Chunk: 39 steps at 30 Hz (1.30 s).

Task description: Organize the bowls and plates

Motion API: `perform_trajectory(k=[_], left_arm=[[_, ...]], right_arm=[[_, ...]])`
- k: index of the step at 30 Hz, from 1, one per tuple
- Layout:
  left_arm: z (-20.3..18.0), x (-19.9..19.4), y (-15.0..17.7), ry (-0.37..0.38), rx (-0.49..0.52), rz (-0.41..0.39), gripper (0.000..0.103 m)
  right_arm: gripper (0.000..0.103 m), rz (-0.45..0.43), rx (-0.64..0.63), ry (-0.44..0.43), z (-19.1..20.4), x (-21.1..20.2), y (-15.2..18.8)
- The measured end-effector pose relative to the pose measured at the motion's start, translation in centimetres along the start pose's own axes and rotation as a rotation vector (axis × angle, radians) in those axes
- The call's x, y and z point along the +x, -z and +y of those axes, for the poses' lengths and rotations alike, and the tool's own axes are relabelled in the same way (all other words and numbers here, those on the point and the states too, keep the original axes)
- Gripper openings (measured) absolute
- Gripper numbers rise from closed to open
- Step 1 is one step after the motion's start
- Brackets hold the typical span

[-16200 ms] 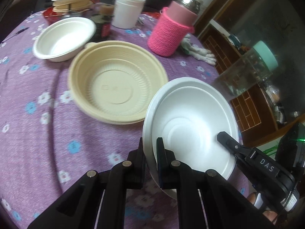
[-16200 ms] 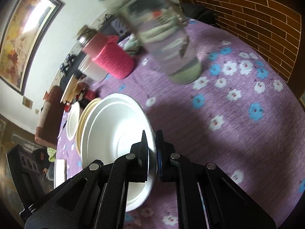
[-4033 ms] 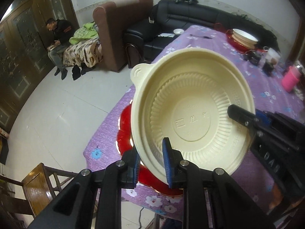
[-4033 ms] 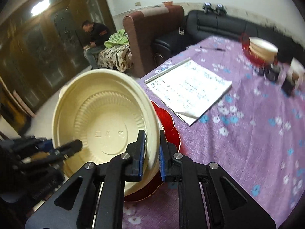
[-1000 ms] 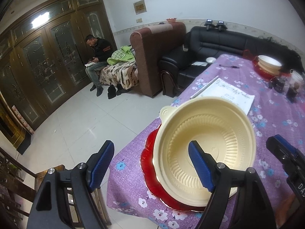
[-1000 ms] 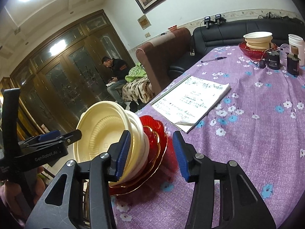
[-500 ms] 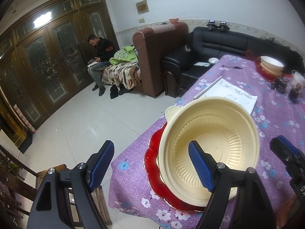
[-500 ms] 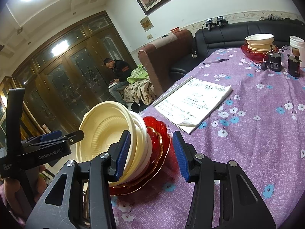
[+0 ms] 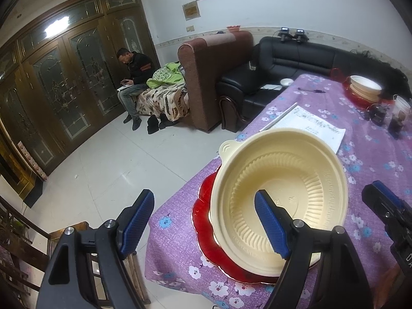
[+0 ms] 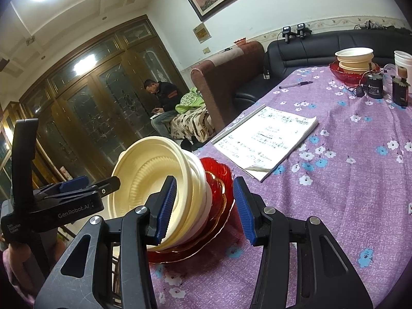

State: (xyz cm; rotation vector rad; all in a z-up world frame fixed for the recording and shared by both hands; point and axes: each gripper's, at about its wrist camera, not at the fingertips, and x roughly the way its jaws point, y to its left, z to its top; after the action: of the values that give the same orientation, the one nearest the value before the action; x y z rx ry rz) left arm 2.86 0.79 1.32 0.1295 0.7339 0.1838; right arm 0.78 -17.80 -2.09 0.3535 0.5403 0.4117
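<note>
Both hand-held grippers, left (image 9: 203, 221) and right (image 10: 204, 204), gape empty around the cream bowl (image 9: 280, 193) stacked just ahead on the red plate (image 9: 206, 234) at the table (image 9: 373, 154) edge; a nudge could tip it floorward.

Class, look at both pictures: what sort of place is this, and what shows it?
Most likely a home living and dining room: a black sofa, a table under a purple flowered cloth, and stacked bowls on it.

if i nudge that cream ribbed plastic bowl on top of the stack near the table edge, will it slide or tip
The cream ribbed plastic bowl looks thin and disposable, so probably light and easily shifted. It sits nested in other bowls on the red scalloped glass plate, which may resist sliding. The stack sits close to the table edge, so a hard push might topple it.
</note>
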Motion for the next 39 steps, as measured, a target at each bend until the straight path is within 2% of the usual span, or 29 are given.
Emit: perform_trajectory(k=[27,39], left_arm=[[-0.5,1.1,0.2,0.011,0.003,0.052,0.081],[-0.5,1.0,0.2,0.019,0.004,0.051,0.081]], right_arm=[[0.047,0.004,0.001,-0.006,0.1,0.1,0.2],[0.047,0.005,0.001,-0.007,0.2,0.1,0.2]])
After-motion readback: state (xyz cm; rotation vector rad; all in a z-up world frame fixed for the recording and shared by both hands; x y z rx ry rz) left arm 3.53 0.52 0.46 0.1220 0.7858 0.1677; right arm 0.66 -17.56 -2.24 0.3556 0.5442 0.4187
